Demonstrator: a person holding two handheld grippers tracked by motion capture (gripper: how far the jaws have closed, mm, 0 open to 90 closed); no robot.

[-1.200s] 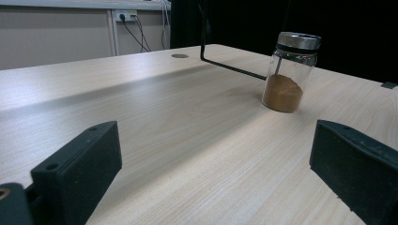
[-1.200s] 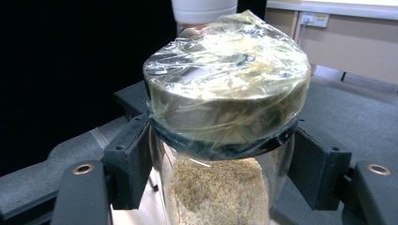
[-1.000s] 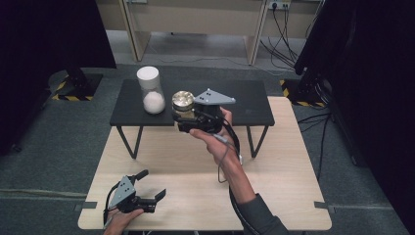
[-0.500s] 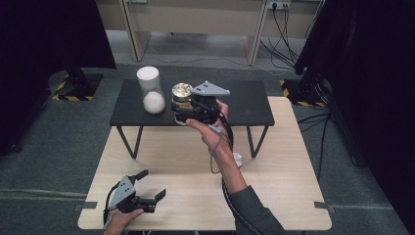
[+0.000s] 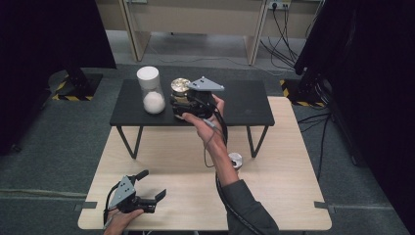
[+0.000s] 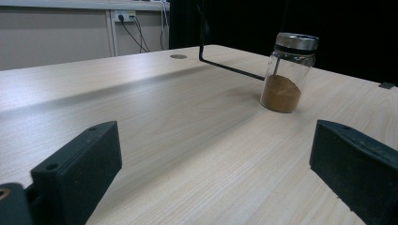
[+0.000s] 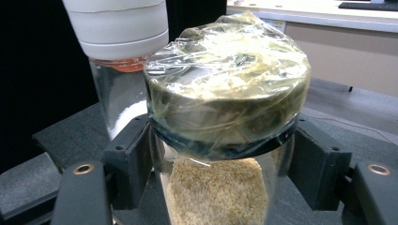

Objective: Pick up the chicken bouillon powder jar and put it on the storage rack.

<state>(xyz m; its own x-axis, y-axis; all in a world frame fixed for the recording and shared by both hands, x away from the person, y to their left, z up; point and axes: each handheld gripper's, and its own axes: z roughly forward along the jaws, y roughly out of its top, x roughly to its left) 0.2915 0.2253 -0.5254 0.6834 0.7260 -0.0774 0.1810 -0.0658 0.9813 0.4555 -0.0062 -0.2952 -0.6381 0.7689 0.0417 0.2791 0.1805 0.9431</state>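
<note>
My right gripper (image 5: 180, 102) is shut on a glass jar (image 5: 180, 87) of tan grains whose lid is wrapped in clear film. It holds the jar upright over the low black table (image 5: 244, 105). In the right gripper view the jaws of the right gripper (image 7: 224, 154) clamp the jar (image 7: 225, 108) just below its lid. Whether its base touches the table is hidden. Close to its left stands a tall jar (image 5: 149, 90) with a white lid (image 7: 117, 28) and white powder. My left gripper (image 5: 152, 184) rests open on the wooden table (image 5: 288, 186) at the front left, nothing between its jaws.
A small jar of brown powder with a metal lid (image 5: 236, 160) stands on the wooden table beside the right forearm; it is ahead of the left gripper (image 6: 218, 164) as the brown-powder jar (image 6: 286, 75). The black table's legs stand on the wooden top.
The right hand has carried the grain jar a little farther back over the black table, closer to the white-lidded jar. The left gripper has stayed put.
</note>
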